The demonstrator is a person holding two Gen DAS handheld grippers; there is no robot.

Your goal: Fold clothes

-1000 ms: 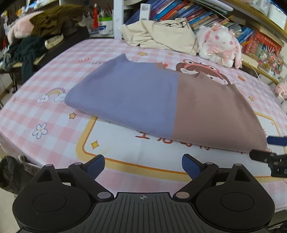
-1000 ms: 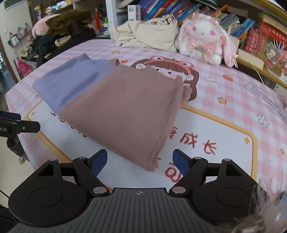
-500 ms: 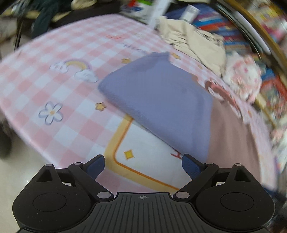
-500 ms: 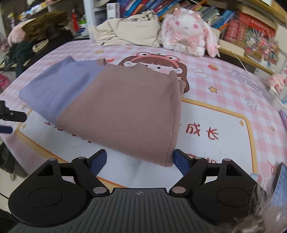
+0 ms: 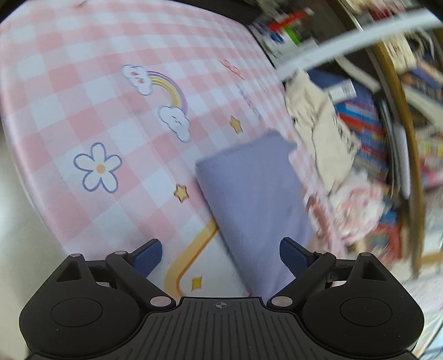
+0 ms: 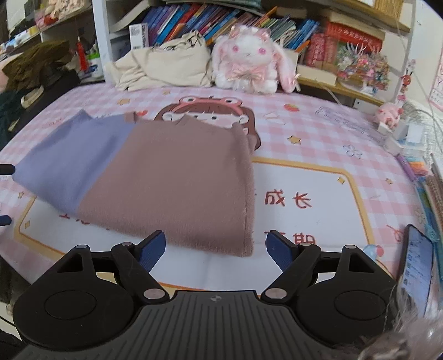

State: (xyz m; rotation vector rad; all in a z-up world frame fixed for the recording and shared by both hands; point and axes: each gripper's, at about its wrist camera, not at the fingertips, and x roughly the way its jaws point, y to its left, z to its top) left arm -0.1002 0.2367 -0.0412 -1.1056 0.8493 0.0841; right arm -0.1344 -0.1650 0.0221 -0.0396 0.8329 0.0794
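A folded two-tone garment, lilac on its left part and dusty brown on its right, lies flat on a pink checked bench cover printed with a cartoon girl, stars and a yellow-bordered white panel. The right hand-held gripper hovers just before the garment's near brown edge, close to its near right corner, jaws spread wide with nothing between them and the blue pads clear of the cloth. The left hand-held gripper looks along the lilac end from a rolled, blurred view; its jaws also stand wide, the near lilac edge lying between the pads in the picture, though contact cannot be told. In the right wrist view two dark finger tips of the left hand-held gripper show at the far left edge beside the lilac end. Behind the garment sit a crumpled cream cloth and a white and pink plush rabbit before shelves of books. A phone lies at the right edge.
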